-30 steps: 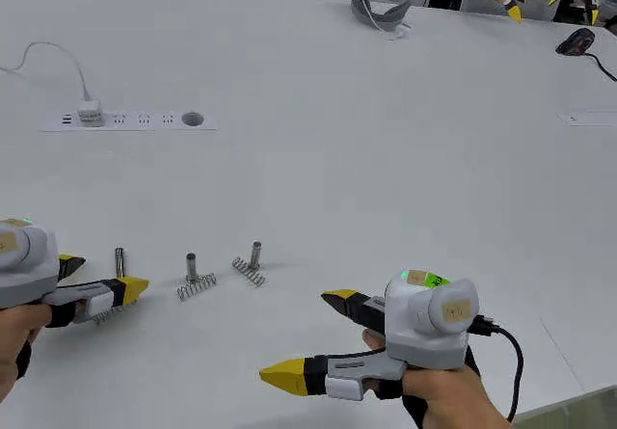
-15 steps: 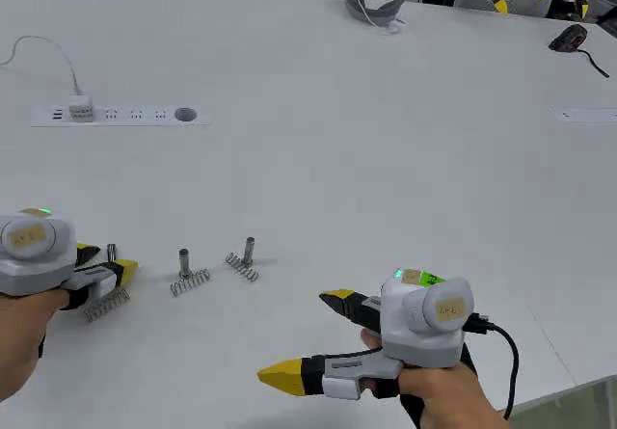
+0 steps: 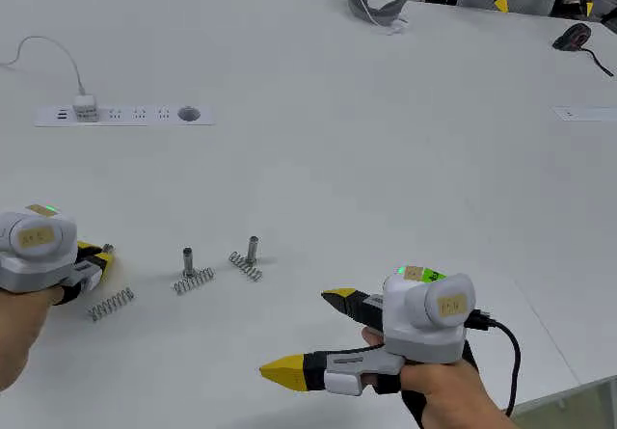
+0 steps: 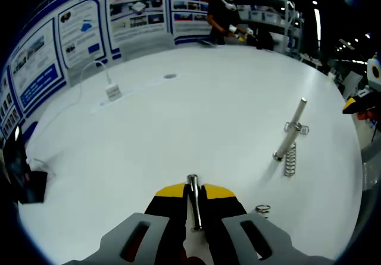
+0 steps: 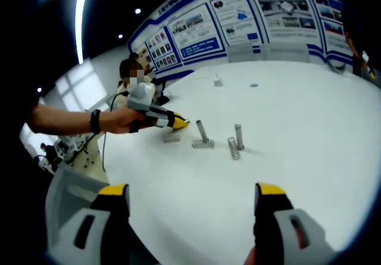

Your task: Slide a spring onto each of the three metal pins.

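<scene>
My left tongs are clamped on the first pin. In the left gripper view its steel shaft runs up between the yellow tips. In the head view they sit at eight o'clock on the white table, and I cannot tell whether the pin's foot rests on it. My right tongs are spread wide at five o'clock and grip nothing.

One loose spring lies flat just at five o'clock from the left tips. The middle pin stands upright, with its spring lying at its foot at six o'clock. The far pin stands at three o'clock of it, and the last spring lies at seven o'clock of that one. No spring is threaded yet.

I judge the springs light, thin-wired and lively. Squeezed hard at mid-coil, one may buckle or shoot away, so I would pinch gently near one end and keep the bore free. The pins look stiff, smooth and probably slippery, and a low grip leaves the top clear.
</scene>
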